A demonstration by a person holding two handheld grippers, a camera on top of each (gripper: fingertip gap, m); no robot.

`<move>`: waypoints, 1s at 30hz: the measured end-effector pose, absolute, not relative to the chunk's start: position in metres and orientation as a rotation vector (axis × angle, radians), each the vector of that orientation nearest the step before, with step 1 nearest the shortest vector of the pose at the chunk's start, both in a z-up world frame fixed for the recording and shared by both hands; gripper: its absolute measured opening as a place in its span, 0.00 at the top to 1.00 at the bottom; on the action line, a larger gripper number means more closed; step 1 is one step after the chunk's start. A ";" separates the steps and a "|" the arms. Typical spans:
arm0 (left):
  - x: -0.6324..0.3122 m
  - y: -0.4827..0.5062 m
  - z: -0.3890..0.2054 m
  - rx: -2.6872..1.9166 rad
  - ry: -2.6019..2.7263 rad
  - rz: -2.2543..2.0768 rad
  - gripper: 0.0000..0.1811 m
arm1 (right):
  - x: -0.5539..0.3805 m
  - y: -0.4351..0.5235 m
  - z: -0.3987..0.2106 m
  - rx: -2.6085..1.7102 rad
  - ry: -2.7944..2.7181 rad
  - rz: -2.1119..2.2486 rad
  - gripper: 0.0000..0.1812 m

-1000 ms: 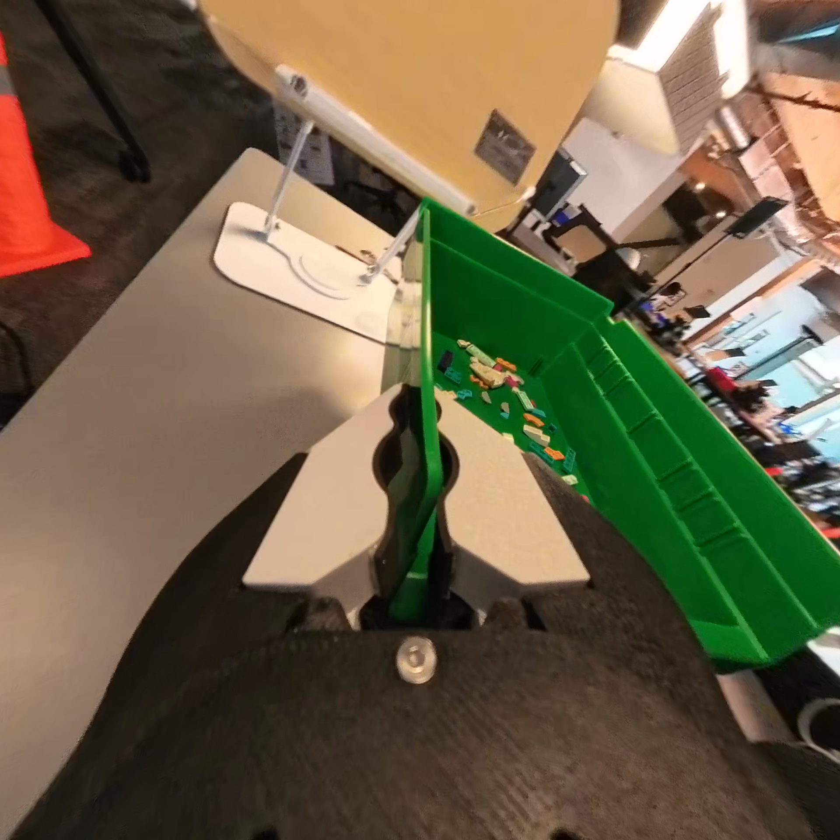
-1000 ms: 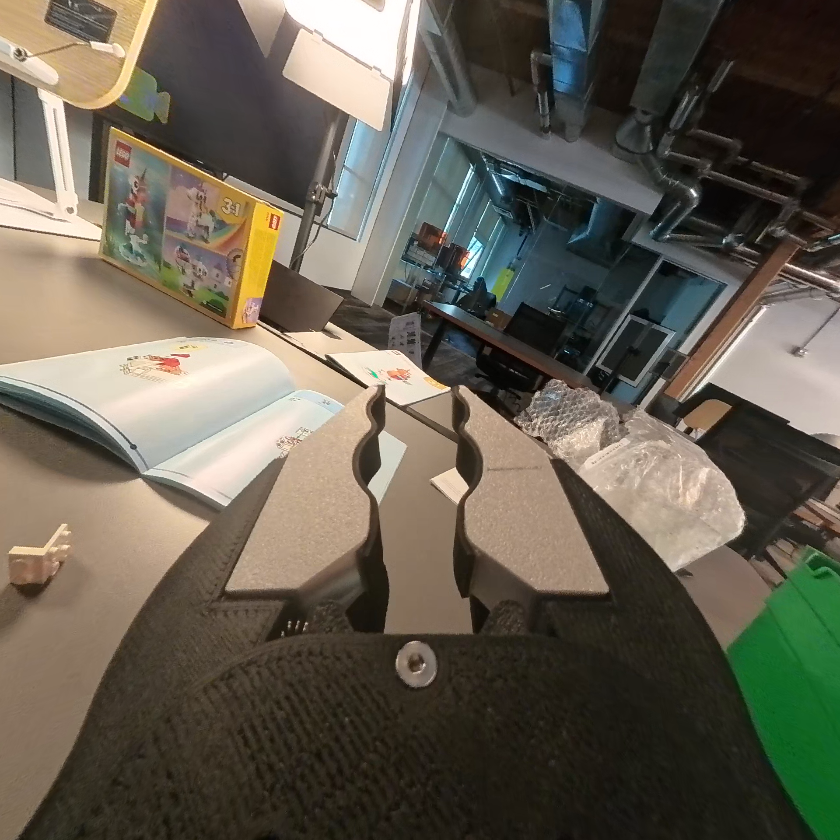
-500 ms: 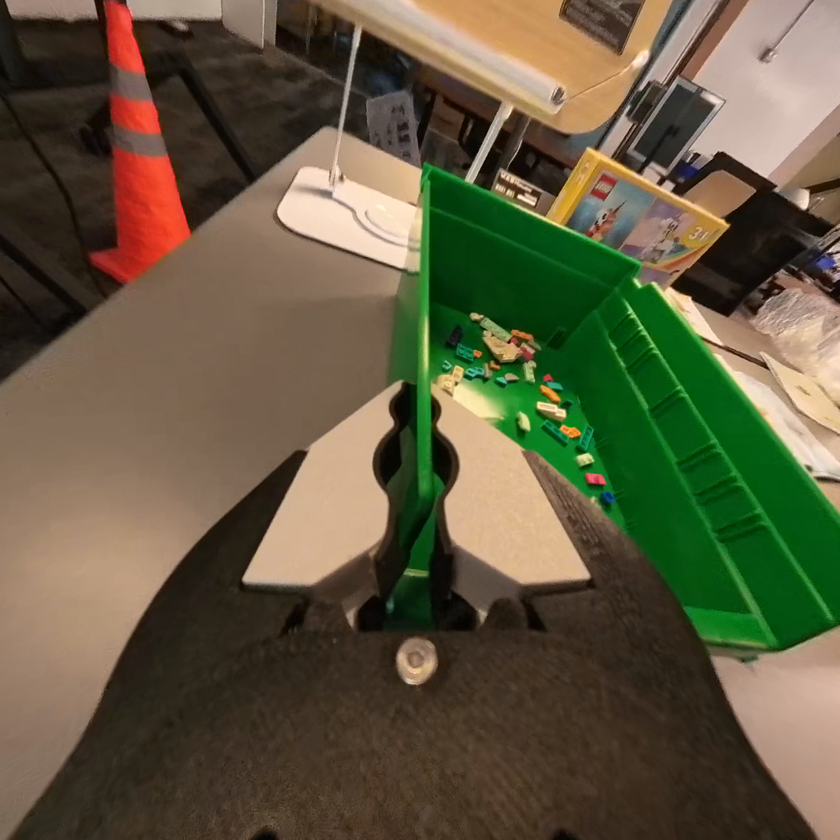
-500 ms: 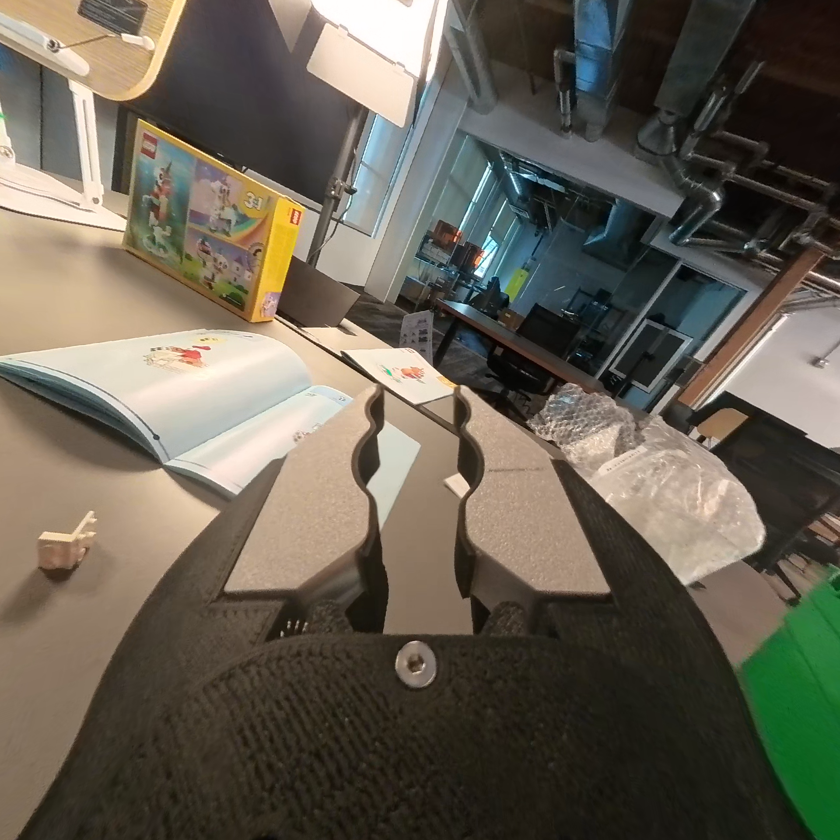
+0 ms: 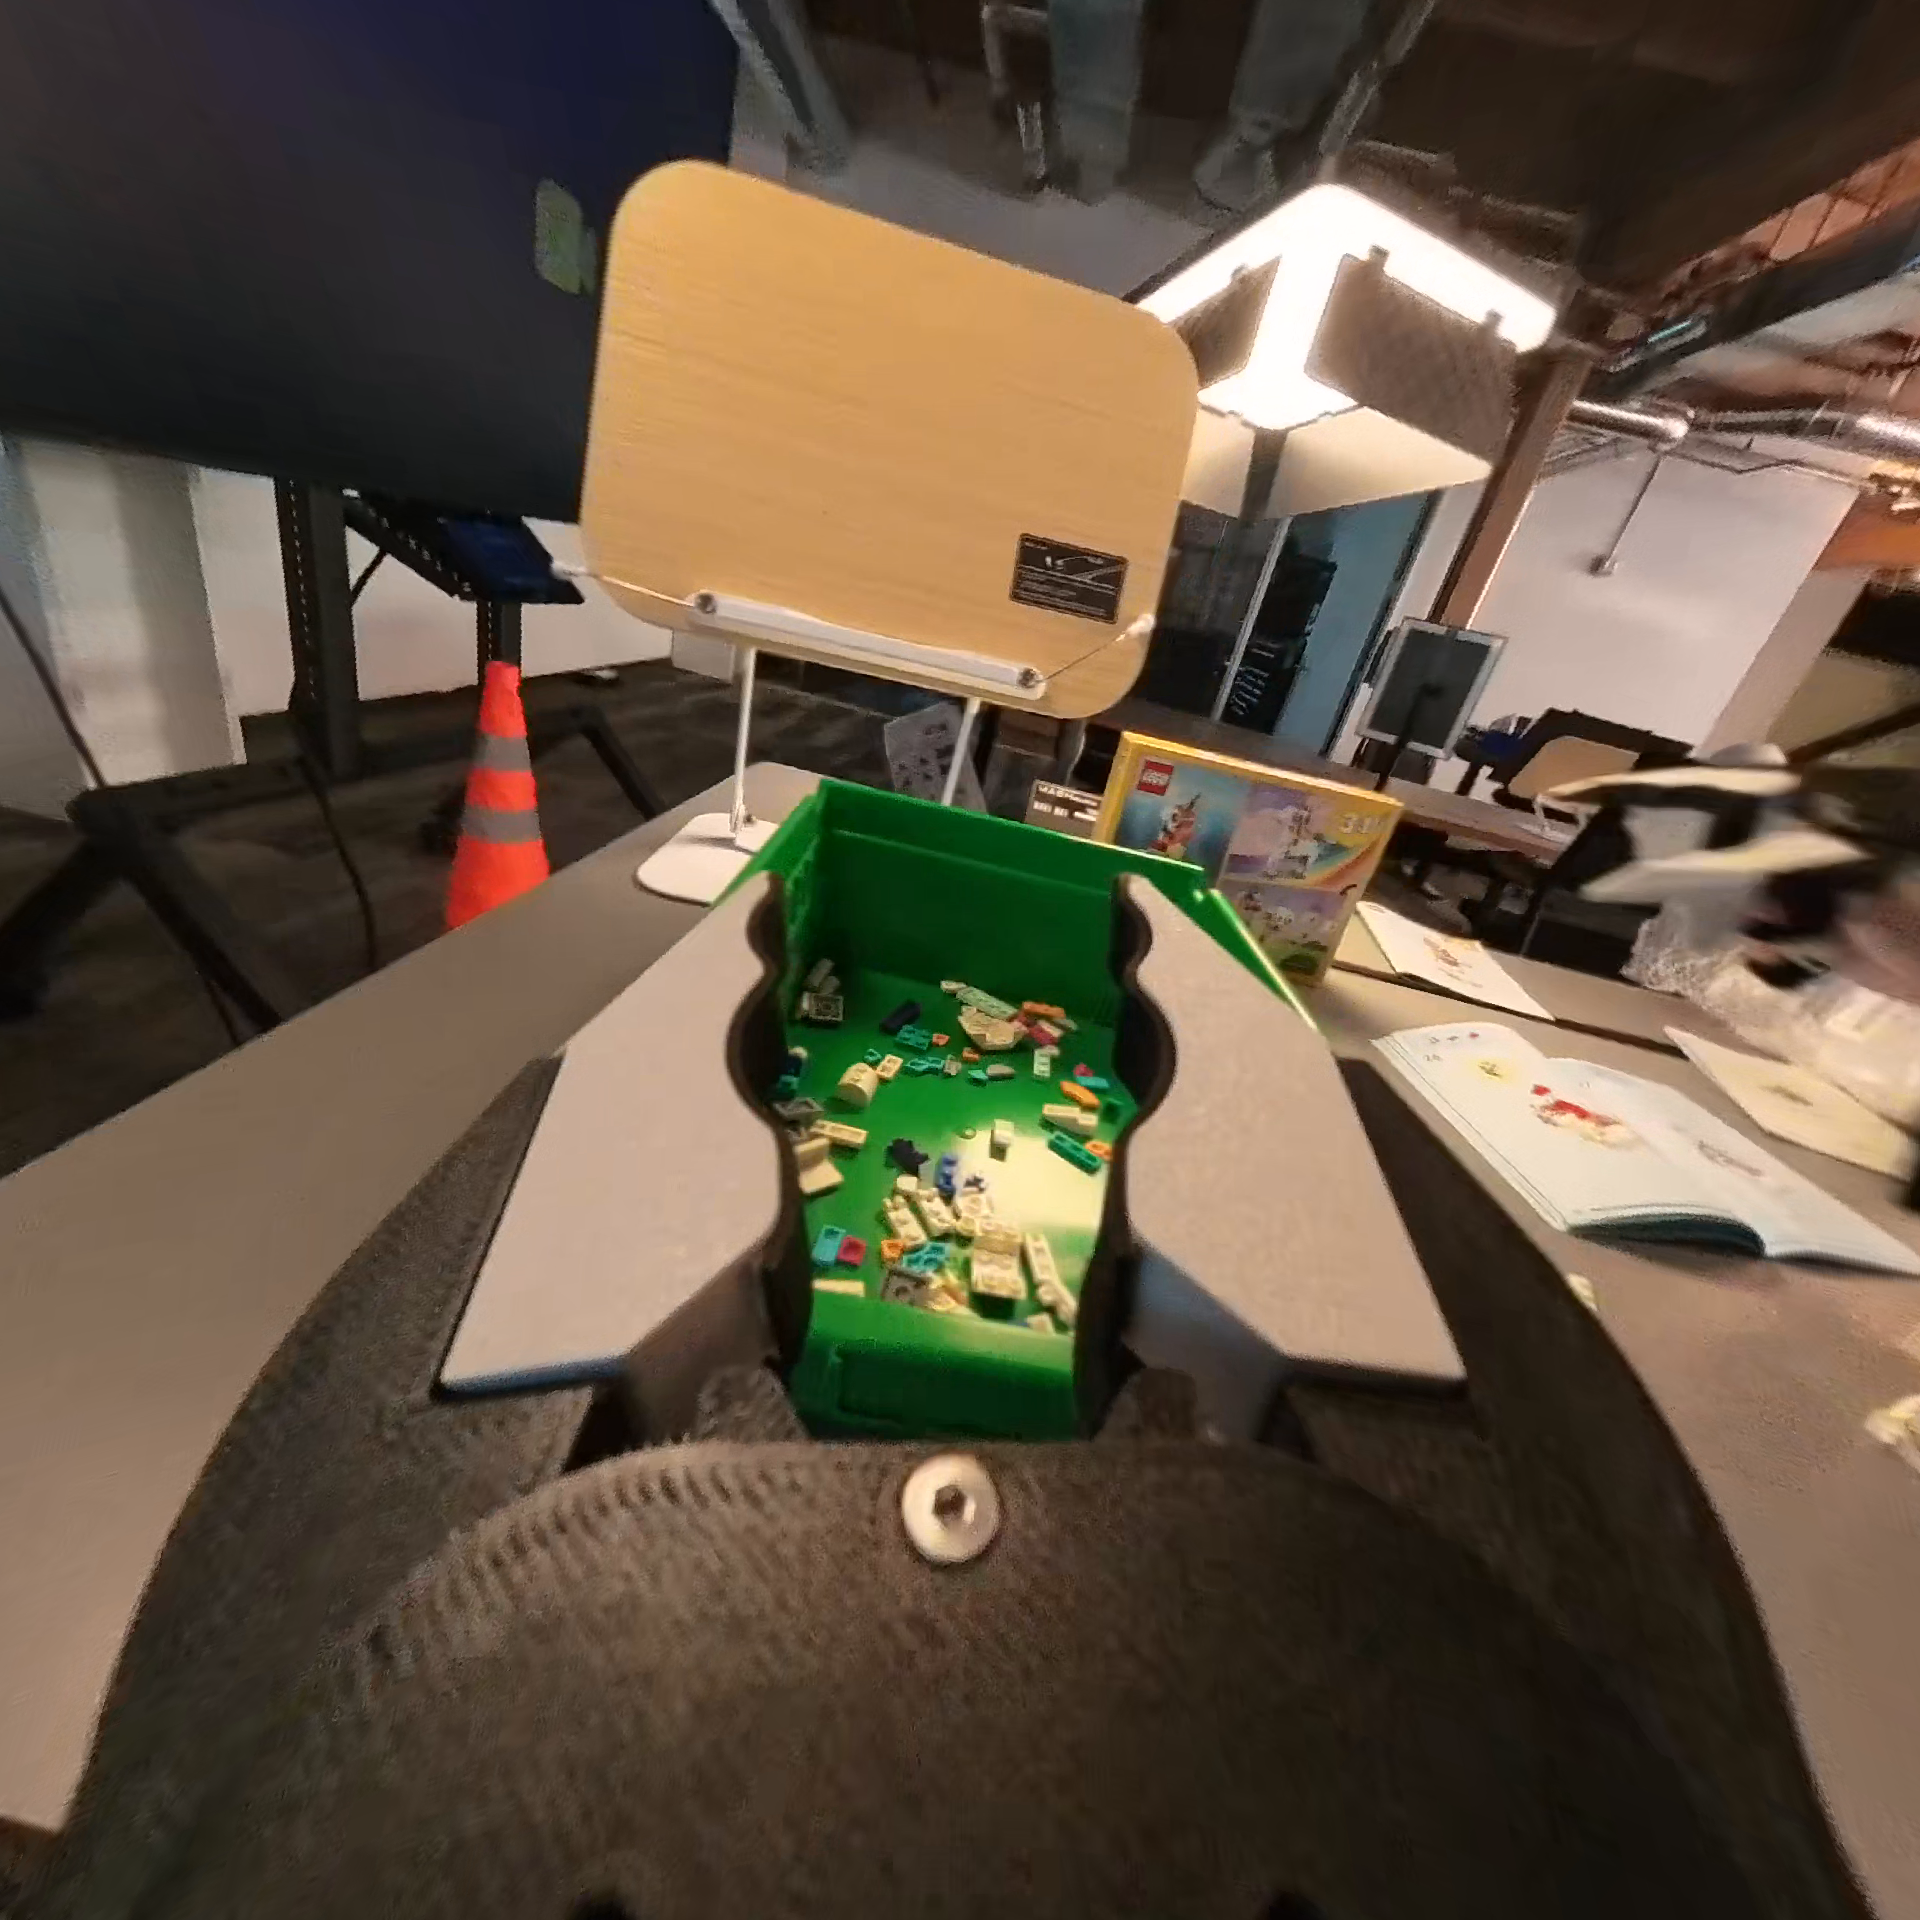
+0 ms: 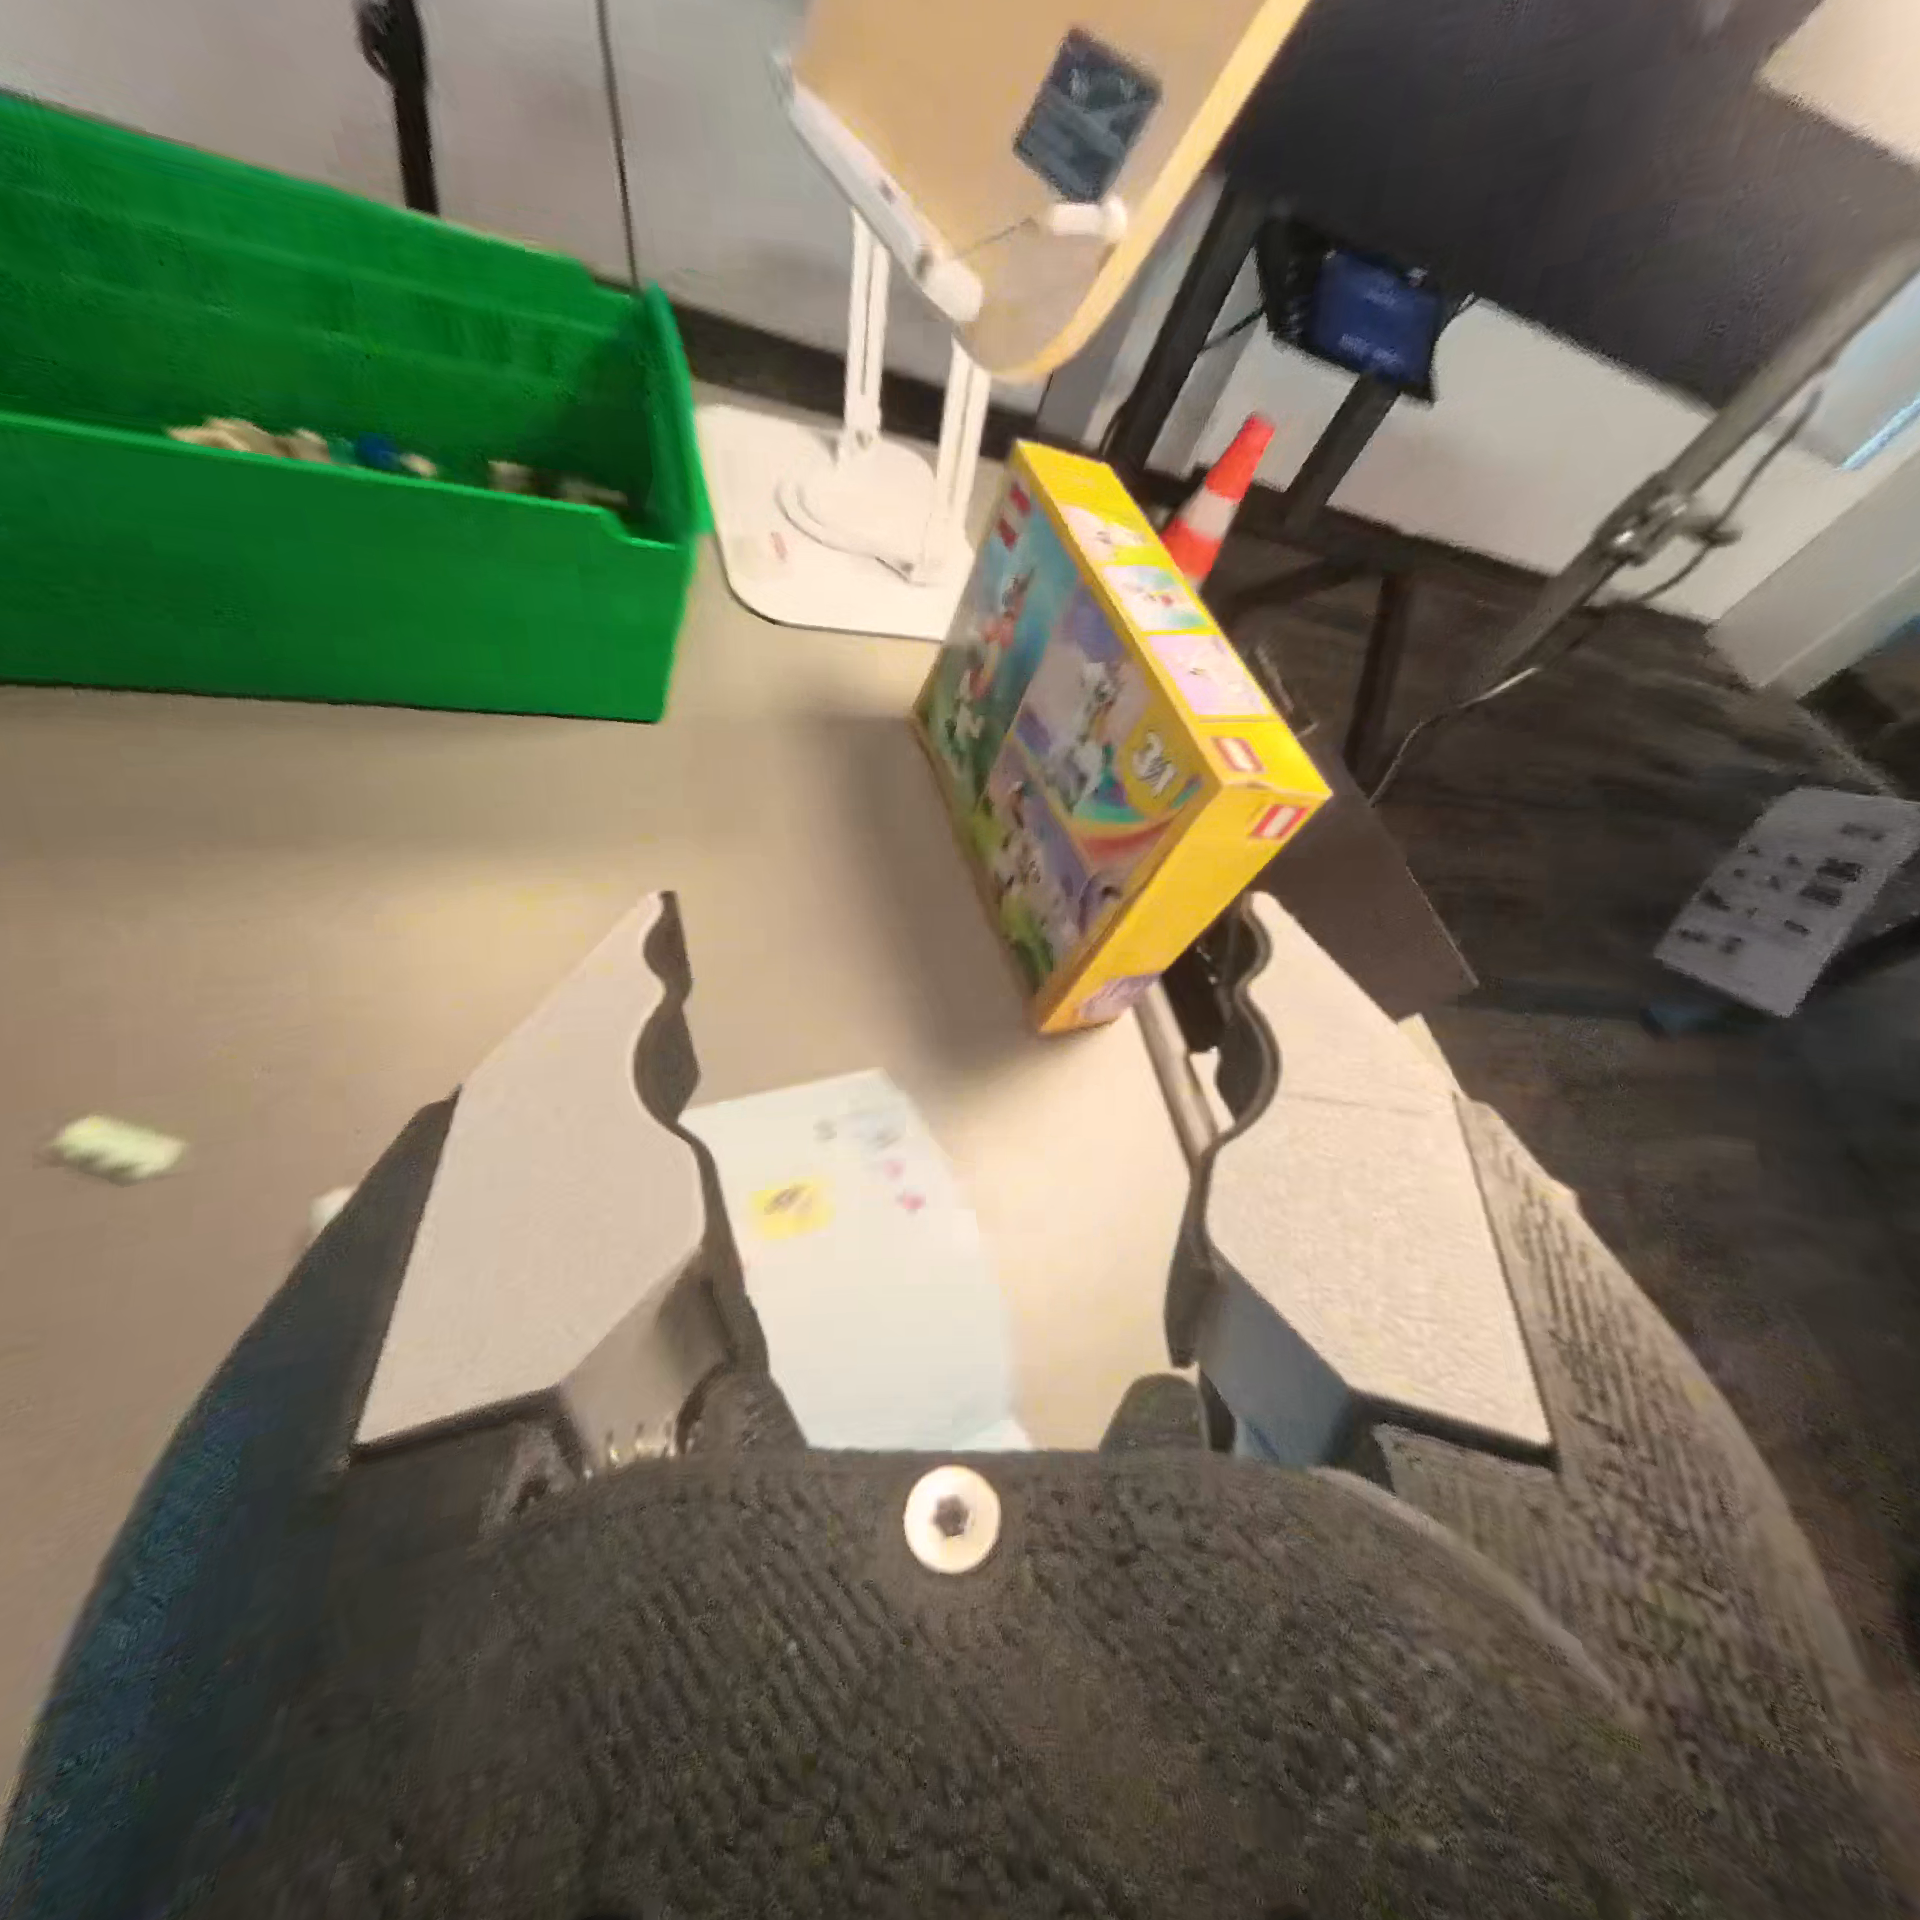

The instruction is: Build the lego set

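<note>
A green bin [image 5: 966, 862] holding several loose lego pieces [image 5: 956, 1195] stands on the grey table. My left gripper [image 5: 945, 894] is open and empty, looking into the bin from its near short end, with the bin floor showing between the fingers. My right gripper [image 6: 956, 914] is open and empty above the table. The open instruction booklet [image 6: 862, 1247] lies under its fingers, and the yellow lego box [image 6: 1101, 748] stands just beyond its right fingertip. The bin [image 6: 312, 603] is at the upper left of the right wrist view. A small pale piece [image 6: 114, 1148] lies on the table to the left.
A wooden book stand [image 5: 883, 436] on a white base [image 6: 831, 540] stands behind the bin. The booklet [image 5: 1621, 1143] and lego box [image 5: 1247, 862] lie right of the bin. A blurred black-and-white shape [image 5: 1714, 831] is at far right. An orange cone [image 5: 499, 800] is on the floor.
My left gripper let go of the bin's side wall, opened wide and now faces the bin from its end. My right gripper opened wider and swung round toward the lego box and bin.
</note>
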State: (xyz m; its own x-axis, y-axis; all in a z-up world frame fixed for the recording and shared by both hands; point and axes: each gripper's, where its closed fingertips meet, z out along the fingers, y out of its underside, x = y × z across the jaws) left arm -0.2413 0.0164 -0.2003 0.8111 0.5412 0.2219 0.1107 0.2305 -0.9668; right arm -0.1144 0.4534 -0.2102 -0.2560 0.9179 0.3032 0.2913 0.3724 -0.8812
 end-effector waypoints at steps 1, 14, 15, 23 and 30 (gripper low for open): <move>-0.234 0.017 -0.199 -1.321 -0.583 0.335 0.67 | -0.140 0.466 -0.217 -1.121 -1.780 0.905 0.40; -0.226 0.001 -0.214 -1.386 -0.604 0.386 0.68 | -0.236 0.490 -0.254 -1.314 -1.789 1.364 0.69; -0.227 0.004 -0.216 -1.392 -0.602 0.373 0.68 | -0.230 0.488 -0.250 -1.272 -1.800 1.345 0.70; -0.222 0.025 -0.233 -1.438 -0.555 0.346 0.70 | -0.120 0.510 -0.132 -1.003 -1.465 1.474 0.71; -0.218 0.031 -0.237 -1.430 -0.546 0.305 0.71 | -0.091 0.541 -0.141 -1.109 -1.399 1.363 0.71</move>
State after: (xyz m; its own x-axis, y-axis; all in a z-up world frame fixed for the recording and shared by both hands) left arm -0.2182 0.0309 -0.2366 0.8412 0.5125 0.1725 0.1217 0.1315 -0.9838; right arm -0.0911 0.5410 -0.1408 -0.2288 0.9735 -0.0007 0.0263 0.0055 -0.9996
